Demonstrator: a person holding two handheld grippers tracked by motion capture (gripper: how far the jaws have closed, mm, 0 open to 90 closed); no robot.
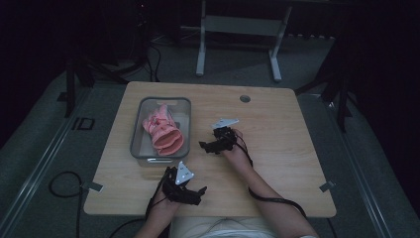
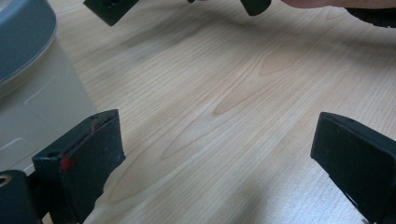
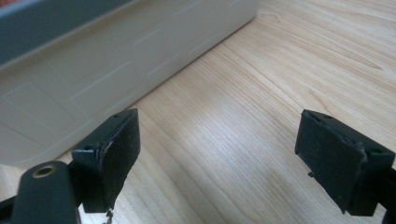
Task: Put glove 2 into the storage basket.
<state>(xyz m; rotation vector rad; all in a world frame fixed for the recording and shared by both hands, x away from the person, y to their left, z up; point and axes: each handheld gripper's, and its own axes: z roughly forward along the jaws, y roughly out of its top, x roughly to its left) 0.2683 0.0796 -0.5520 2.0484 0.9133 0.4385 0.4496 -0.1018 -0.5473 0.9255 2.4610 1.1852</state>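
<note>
A pink fabric glove [image 1: 163, 131] lies crumpled inside a clear rectangular plastic bin with a grey rim [image 1: 140, 106] on the left half of a light wooden table [image 1: 277, 124], as seen from the high view. The right gripper [image 1: 207, 147], a black two-jaw tool held in the person's right hand, sits just to the right of the bin, low over the tabletop, jaws spread wide with nothing but bare wood between them [image 3: 219, 154]. The left gripper [image 1: 195, 191], a matching black tool, hovers near the table's front edge, just below the bin, its jaws likewise wide apart and empty [image 2: 215, 154]. Neither gripper touches the glove; both stand outside the bin.
</note>
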